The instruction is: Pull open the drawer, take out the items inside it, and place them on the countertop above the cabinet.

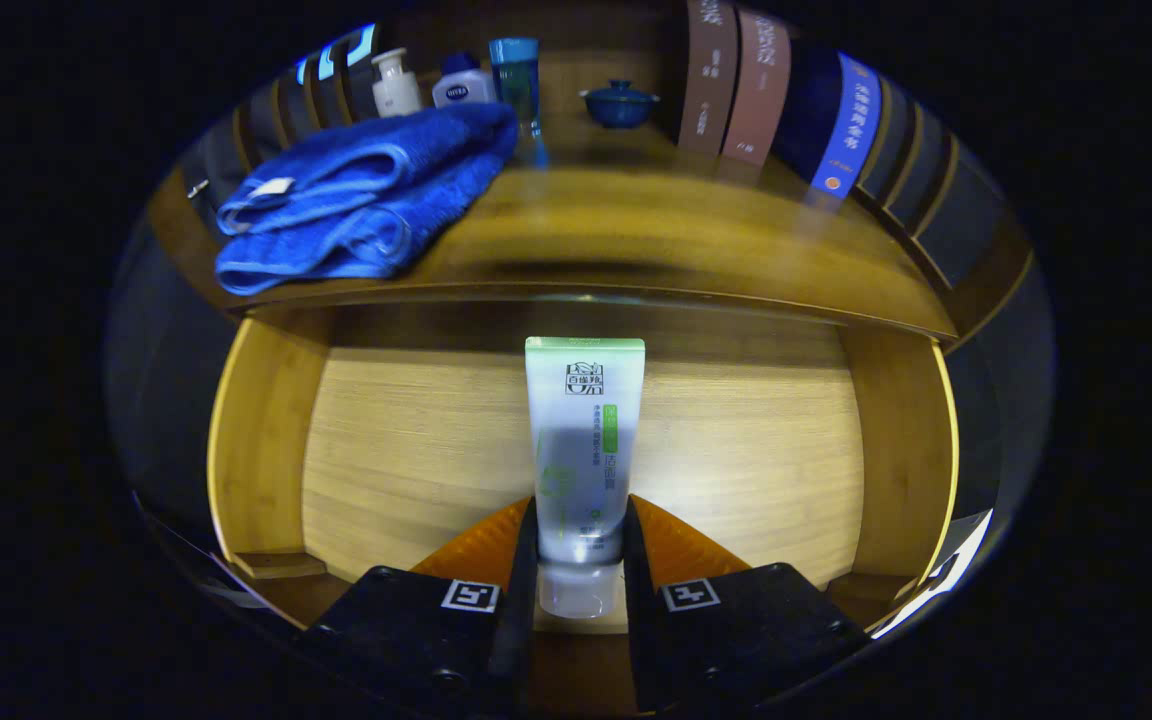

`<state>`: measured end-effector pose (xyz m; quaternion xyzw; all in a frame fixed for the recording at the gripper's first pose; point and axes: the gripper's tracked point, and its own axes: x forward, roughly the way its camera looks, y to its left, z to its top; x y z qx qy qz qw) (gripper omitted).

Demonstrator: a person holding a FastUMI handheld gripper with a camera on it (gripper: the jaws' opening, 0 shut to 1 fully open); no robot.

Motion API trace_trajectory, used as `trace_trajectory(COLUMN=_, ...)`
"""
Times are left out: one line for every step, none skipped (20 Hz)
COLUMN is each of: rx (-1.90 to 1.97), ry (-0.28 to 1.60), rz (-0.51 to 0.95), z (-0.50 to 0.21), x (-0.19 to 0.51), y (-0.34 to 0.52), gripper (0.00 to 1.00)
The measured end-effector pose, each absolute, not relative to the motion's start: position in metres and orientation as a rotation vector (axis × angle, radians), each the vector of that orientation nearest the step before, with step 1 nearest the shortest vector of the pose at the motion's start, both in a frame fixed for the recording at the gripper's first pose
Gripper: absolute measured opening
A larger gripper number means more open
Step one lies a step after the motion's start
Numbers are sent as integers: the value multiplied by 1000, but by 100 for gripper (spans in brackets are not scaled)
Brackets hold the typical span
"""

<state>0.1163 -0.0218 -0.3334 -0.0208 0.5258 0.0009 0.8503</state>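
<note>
The gripper (pixel 581 555) has its two fingers (pixel 526 560) pinching the cap end of a white and green tube (pixel 584 440), one finger pressed against each side just above the clear cap. The tube points away from the fingers, its flat crimped end toward the far side, and sits over the open drawer (pixel 256 440), whose pale wooden floor and raised side walls spread out to left and right beneath it. Whether the tube is touching the drawer floor or lifted clear of it cannot be told. Beyond the far edge of the drawer lies the bench (pixel 636 230), a darker wooden top. On its left part rests a folded blue towel (pixel 356 200), near the front edge. Behind the towel, at the far side of the bench, stand a small white bottle (pixel 396 85), a white jar with a blue lid (pixel 463 85) and a tall blue-green bottle (pixel 516 80), close together in a row. To the right of them, well apart, sits a small blue lidded pot (pixel 619 105). Farther right a row of books (pixel 766 90) stands upright, with brown and blue spines.
</note>
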Motion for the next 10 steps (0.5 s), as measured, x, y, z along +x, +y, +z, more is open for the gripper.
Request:
trace_trajectory(rx=-35, ry=1087, rz=15, z=-331, x=117, y=-22, gripper=44)
trace_trajectory(rx=-29, ry=1064, rz=27, z=-326, x=120, y=-22, gripper=44)
trace_trajectory(rx=-28, ry=1038, rz=32, z=-319, x=123, y=-23, gripper=44)
trace_trajectory(rx=-27, ry=1009, rz=35, z=-311, x=129, y=-23, gripper=44)
trace_trajectory(rx=-24, ry=977, rz=37, z=-306, x=134, y=-20, gripper=44)
trace_trajectory(rx=-20, ry=948, rz=36, z=-300, x=141, y=-20, gripper=44)
trace_trajectory(rx=-12, ry=928, rz=36, z=-295, x=150, y=-19, gripper=44)
trace_trajectory(rx=-7, ry=912, rz=34, z=-290, x=159, y=-18, gripper=44)
trace_trajectory(rx=-6, ry=900, rz=29, z=-286, x=170, y=-19, gripper=44)
trace_trajectory(rx=-9, ry=892, rz=26, z=-284, x=181, y=-20, gripper=44)
